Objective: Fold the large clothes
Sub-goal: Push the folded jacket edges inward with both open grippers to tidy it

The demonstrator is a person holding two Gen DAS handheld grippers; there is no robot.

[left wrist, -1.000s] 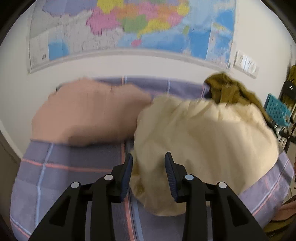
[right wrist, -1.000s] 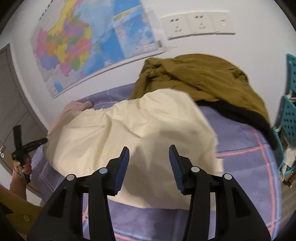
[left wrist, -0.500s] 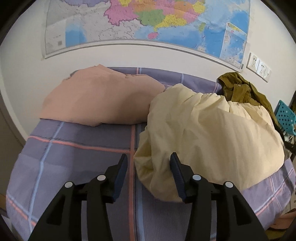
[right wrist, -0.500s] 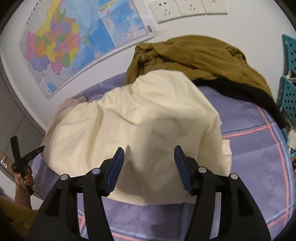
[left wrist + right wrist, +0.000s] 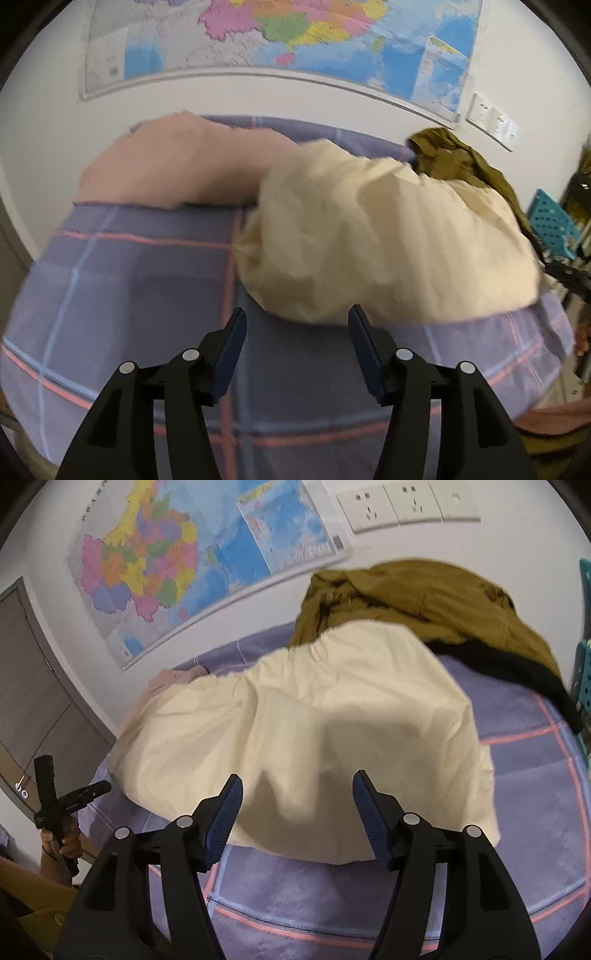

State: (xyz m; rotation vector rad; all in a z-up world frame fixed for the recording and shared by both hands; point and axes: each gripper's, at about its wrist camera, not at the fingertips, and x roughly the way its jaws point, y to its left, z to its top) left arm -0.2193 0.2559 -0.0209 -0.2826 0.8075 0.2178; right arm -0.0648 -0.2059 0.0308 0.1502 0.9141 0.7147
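Observation:
A cream-yellow garment (image 5: 388, 240) (image 5: 314, 731) lies loosely bunched on a purple checked bedsheet (image 5: 129, 295) (image 5: 535, 794). My left gripper (image 5: 297, 319) hangs just in front of its near edge, jaws opening, nothing between them. My right gripper (image 5: 297, 786) hovers over the garment's near hem, jaws also opening, the pads clear of the cloth. A pink folded garment (image 5: 166, 166) lies behind at the left. An olive-brown jacket (image 5: 424, 598) (image 5: 461, 162) is heaped at the back by the wall.
A wall map (image 5: 295, 37) (image 5: 184, 565) and sockets (image 5: 406, 502) are behind the bed. A teal crate (image 5: 554, 221) stands to the right. In the right wrist view a hand (image 5: 61, 840) holds the left gripper beside a grey door (image 5: 33, 701).
Both grippers' jaws have spread wider. The left view has drawn back and shifted left, so the cream garment's edge now lies beyond the fingertips instead of between them. The right gripper barely moved.

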